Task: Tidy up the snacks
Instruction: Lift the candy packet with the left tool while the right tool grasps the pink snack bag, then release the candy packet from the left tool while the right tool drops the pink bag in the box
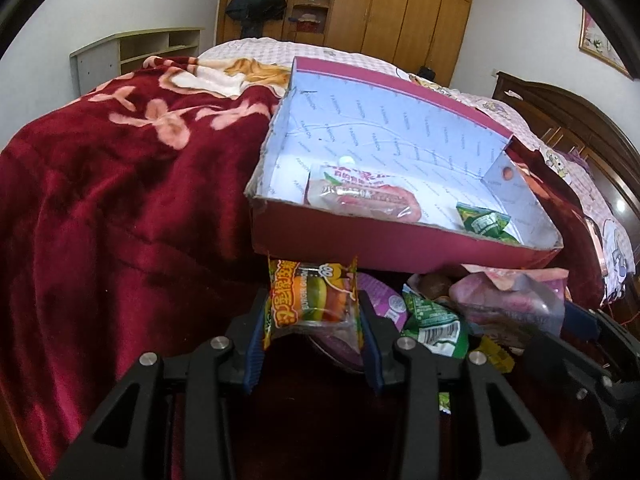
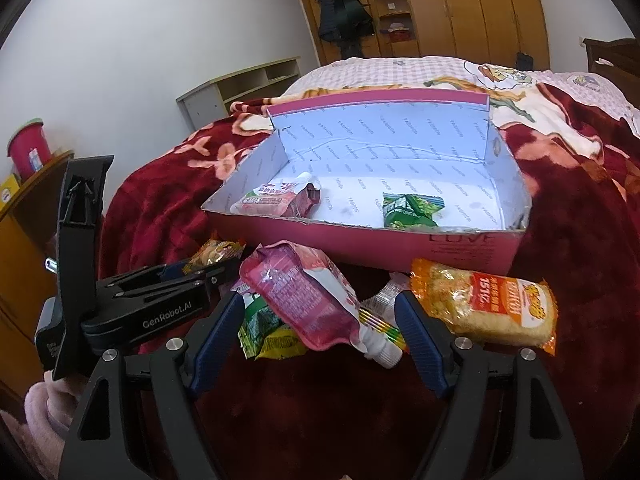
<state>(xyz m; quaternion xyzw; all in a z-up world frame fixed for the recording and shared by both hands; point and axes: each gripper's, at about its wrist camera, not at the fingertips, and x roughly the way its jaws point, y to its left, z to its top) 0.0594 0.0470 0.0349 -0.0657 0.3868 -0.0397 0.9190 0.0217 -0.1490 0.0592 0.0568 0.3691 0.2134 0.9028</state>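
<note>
A burger-print snack packet (image 1: pixel 310 300) is pinched between the left gripper (image 1: pixel 312 320) fingers, raised just before the pink box (image 2: pixel 400 248) on a red blanket (image 1: pixel 100 200). The right gripper (image 2: pixel 320 320) is spread around a pink pouch (image 2: pixel 304 300), apparently without touching it.

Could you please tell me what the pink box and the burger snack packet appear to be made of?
The pink box looks like matte cardboard: its top rim is raw and frayed, and printed paper lines the inside. The burger snack packet, clamped in the left hand-held gripper, seems glossy plastic film, with shiny highlights and crimped ends.
</note>
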